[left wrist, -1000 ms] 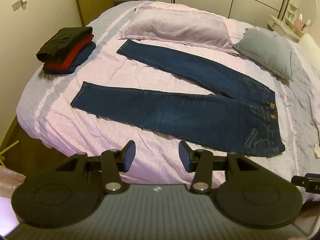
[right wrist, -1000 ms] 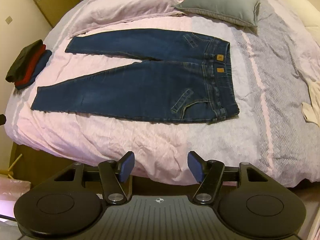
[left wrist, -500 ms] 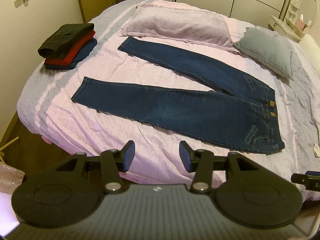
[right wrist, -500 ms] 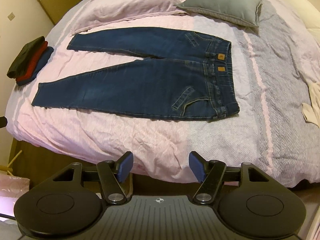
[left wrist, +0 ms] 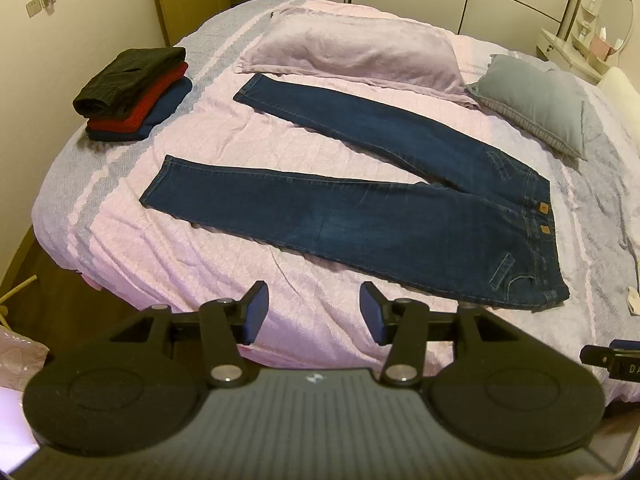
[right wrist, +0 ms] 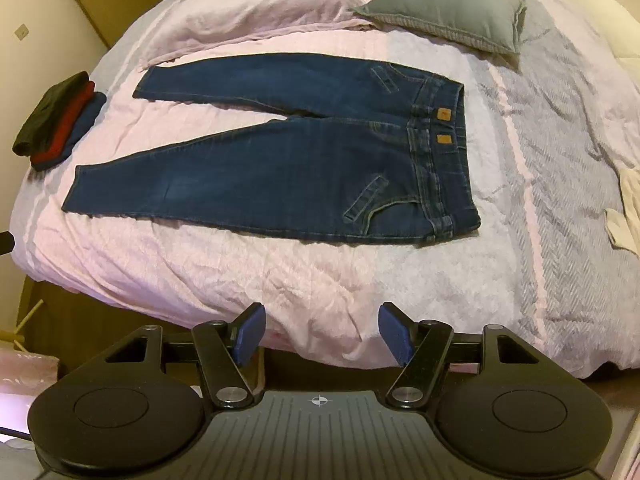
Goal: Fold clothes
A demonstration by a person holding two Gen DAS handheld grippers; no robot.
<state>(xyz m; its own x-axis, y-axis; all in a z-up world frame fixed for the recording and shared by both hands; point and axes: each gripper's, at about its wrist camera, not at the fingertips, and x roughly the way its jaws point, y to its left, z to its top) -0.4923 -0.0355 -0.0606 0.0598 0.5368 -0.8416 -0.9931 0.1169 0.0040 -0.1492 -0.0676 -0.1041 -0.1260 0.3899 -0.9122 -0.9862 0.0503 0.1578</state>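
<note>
A pair of dark blue jeans [left wrist: 360, 216] lies flat on the lilac bedspread [left wrist: 224, 264], legs spread in a V toward the left and waistband to the right. The right wrist view shows the jeans [right wrist: 280, 168] the same way. My left gripper [left wrist: 314, 304] hovers open over the bed's near edge, short of the lower leg, with nothing between its blue pads. My right gripper [right wrist: 322, 328] is open too, held off the near edge below the waistband side, and it holds nothing.
A stack of folded black, red and navy clothes [left wrist: 132, 92] sits at the bed's far left. A lilac pillow [left wrist: 352, 48] and a grey cushion [left wrist: 532, 100] lie behind the jeans. A pale garment [right wrist: 626, 208] rests at the right edge. Dark floor runs below the bed.
Both pairs of jaws have spread slightly wider. The jeans and the folded stack have not moved.
</note>
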